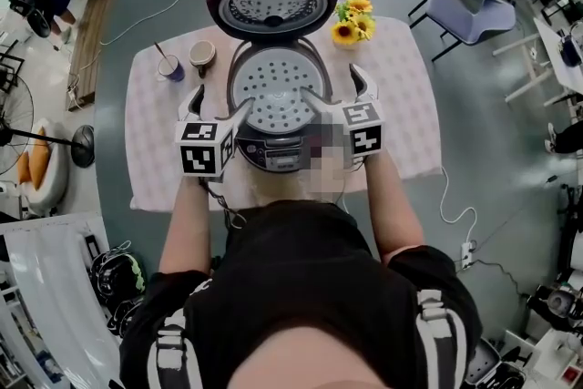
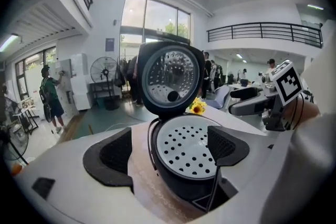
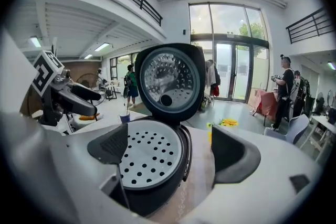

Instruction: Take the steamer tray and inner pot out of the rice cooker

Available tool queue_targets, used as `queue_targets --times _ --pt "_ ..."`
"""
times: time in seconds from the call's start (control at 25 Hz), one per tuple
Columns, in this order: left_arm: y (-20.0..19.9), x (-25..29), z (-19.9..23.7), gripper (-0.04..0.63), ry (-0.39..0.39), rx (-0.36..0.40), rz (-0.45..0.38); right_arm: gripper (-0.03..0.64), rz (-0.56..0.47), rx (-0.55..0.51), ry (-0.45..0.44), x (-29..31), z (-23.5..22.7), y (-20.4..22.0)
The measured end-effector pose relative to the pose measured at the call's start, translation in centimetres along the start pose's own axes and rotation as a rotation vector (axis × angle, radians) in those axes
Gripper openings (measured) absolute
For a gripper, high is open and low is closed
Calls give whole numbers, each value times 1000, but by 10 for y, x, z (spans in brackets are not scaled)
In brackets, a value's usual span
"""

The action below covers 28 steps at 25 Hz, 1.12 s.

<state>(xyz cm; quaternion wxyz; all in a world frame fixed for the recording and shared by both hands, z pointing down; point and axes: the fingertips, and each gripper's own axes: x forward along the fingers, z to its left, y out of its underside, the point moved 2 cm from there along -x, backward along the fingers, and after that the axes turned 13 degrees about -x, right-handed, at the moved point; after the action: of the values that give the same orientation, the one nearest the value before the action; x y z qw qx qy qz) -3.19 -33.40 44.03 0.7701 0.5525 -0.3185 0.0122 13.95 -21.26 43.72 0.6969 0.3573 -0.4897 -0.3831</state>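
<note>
A table (image 1: 150, 155) under a pale patterned cloth carries a dark rice cooker (image 1: 273, 155) at its centre. The cooker's purple-rimmed lid (image 1: 273, 5) stands swung open at the far side, its shiny inner plate facing up. The steamer tray (image 1: 273, 91), a round grey disc pierced with small holes, sits seated in the mouth of the cooker, level with the rim; it hides whatever lies beneath it.

The left gripper (image 1: 219, 105) is at the cooker's left side, and the right gripper (image 1: 339, 89) is at its right side, each with its marker cube toward the person. In the left gripper view the jaws are spread wide, the left pad over the cloth outside the cooker and the right pad over the tray's edge, so the cooker's rim lies between them. The right gripper view shows the mirror of this: jaws released, left pad over the tray, right pad over the cloth. Neither clamps anything.

A bunch of sunflowers (image 1: 353, 21) stands just right of the lid. A brown mug (image 1: 202, 56) and a small cup (image 1: 170, 66) with a stick in it stand left of the cooker.
</note>
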Motion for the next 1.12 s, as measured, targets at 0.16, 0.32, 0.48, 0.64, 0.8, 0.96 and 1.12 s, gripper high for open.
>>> queue_targets --times 0.16,0.32,0.48,0.64,0.8,0.96,1.12 --pt "7 19 5 428 -10 31 82 471 72 -22 -25 20 -3 17" --pt "15 38 12 428 -14 36 154 469 122 -29 -49 38 -5 30" --pt "27 59 17 428 -7 43 232 468 182 -45 -88 57 -4 45" --pt "38 75 22 426 -4 59 291 462 219 -70 -127 71 0 53" --pt "43 87 27 426 3 65 333 397 252 -101 -174 81 6 60" --pt "52 96 27 422 17 72 387 307 272 -113 -174 86 3 66" --pt "64 103 29 403 16 72 430 285 303 -127 -185 92 4 74"
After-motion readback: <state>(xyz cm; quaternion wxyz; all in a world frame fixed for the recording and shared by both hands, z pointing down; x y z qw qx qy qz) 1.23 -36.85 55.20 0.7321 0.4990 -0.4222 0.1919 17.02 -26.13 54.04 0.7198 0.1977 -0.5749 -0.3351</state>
